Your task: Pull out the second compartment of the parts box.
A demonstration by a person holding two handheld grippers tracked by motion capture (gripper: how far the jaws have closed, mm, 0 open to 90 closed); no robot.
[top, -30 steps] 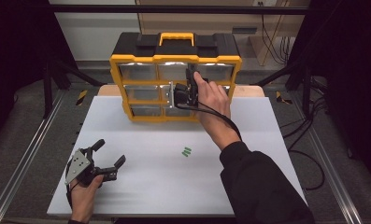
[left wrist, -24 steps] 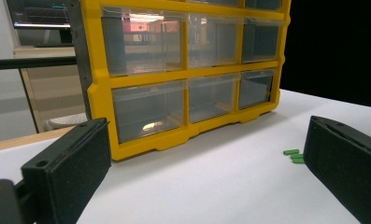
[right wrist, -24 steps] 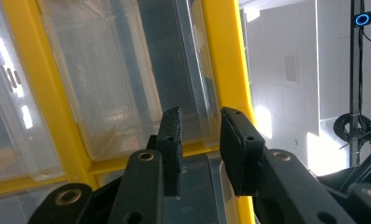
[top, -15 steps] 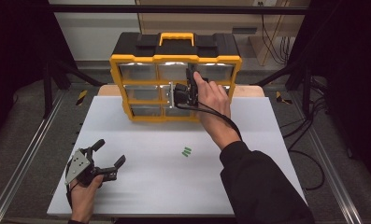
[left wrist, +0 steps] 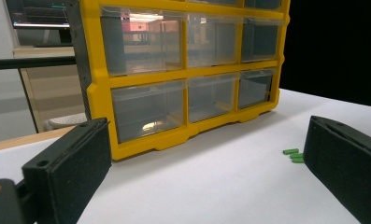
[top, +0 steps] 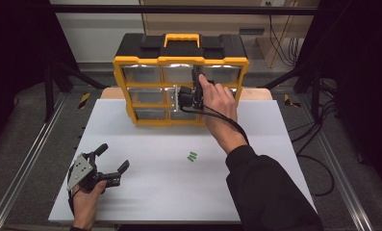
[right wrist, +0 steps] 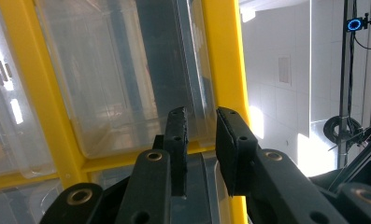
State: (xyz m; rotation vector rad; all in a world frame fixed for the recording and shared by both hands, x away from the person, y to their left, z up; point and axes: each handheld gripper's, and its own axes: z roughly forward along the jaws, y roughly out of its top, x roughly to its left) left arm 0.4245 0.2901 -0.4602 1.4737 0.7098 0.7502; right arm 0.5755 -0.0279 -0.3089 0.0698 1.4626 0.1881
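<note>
Directly ahead of my right claw point(right wrist: 201, 122) sits the organizer's clear drawer point(right wrist: 127, 74), its edge between jaws that have just been narrowing; contact unclear. Left claw point(top: 112, 162) rests open, well apart

Glossy clear plastic drawers point(top: 181, 73), matt table point(top: 275, 144)
</note>
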